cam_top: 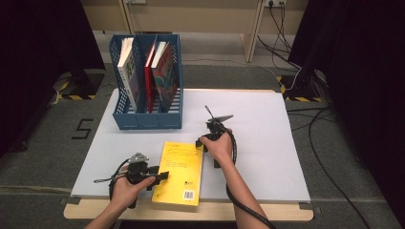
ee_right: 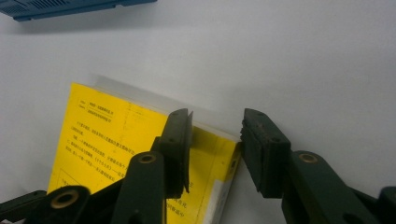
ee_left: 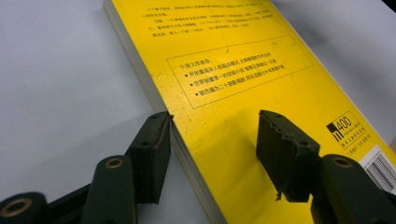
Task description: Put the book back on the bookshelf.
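A yellow book [cam_top: 180, 172] lies flat, back cover up, near the front edge of the white worktop [cam_top: 258, 143]. The left gripper [cam_top: 160, 176] straddles the book's left edge, one finger [ee_left: 152, 147] against the page edge and the other over the cover, not clamped. The right gripper [cam_top: 200, 143] sits at the book's far right corner, fingers [ee_right: 264, 149] either side of it; whether they press it I cannot tell. A blue file rack [cam_top: 145, 121] holding books stands near the far left corner.
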Tool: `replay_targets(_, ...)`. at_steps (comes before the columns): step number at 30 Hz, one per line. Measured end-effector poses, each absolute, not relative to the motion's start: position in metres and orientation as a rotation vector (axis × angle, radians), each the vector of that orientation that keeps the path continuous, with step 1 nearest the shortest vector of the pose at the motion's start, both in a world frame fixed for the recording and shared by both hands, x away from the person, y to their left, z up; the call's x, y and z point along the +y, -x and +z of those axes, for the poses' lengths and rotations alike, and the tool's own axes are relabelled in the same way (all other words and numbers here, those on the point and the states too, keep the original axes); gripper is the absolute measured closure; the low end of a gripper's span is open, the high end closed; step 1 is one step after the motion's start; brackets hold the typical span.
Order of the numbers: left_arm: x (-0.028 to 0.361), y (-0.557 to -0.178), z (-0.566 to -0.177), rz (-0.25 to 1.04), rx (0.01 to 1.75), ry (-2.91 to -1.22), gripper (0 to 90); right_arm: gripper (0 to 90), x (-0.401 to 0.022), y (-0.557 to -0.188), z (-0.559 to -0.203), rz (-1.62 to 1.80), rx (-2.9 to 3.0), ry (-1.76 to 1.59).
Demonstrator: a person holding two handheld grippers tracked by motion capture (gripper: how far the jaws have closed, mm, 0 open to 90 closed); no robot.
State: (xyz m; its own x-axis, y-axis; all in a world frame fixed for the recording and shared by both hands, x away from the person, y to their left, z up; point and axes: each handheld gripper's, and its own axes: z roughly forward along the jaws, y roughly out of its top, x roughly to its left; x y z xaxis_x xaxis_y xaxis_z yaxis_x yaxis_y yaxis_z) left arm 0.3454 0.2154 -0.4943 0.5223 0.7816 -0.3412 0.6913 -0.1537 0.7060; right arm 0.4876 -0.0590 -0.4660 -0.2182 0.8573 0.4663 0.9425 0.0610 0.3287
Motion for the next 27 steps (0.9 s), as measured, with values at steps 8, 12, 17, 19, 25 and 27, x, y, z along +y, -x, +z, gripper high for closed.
replay_targets(8, 0.217, -0.345, -0.495, 0.126, 1.210, -1.884, 44.5, 69.2, -0.062, -0.487, -0.463, -0.899, -2.134, 1.882)
replay_targets(12, 0.217, -0.345, -0.495, 0.123, 1.211, -1.876, 44.4, 70.5, -0.063, -0.487, -0.461, -0.907, -2.139, 1.875)
replay_targets(17, 0.221, -0.347, -0.493, 0.121, 1.214, -1.855, 45.5, 71.9, -0.064, -0.489, -0.453, -0.906, -2.136, 1.857)
replay_targets(19, 0.222, -0.347, -0.492, 0.126, 1.212, -1.851, 45.7, 72.0, -0.064, -0.489, -0.452, -0.904, -2.136, 1.856)
replay_targets(25, 0.224, -0.348, -0.489, 0.143, 1.213, -1.841, 47.7, 72.9, -0.064, -0.488, -0.449, -0.938, -2.134, 1.853)
replay_targets(27, 0.225, -0.348, -0.489, 0.145, 1.215, -1.843, 48.0, 73.2, -0.064, -0.488, -0.446, -0.939, -2.132, 1.852)
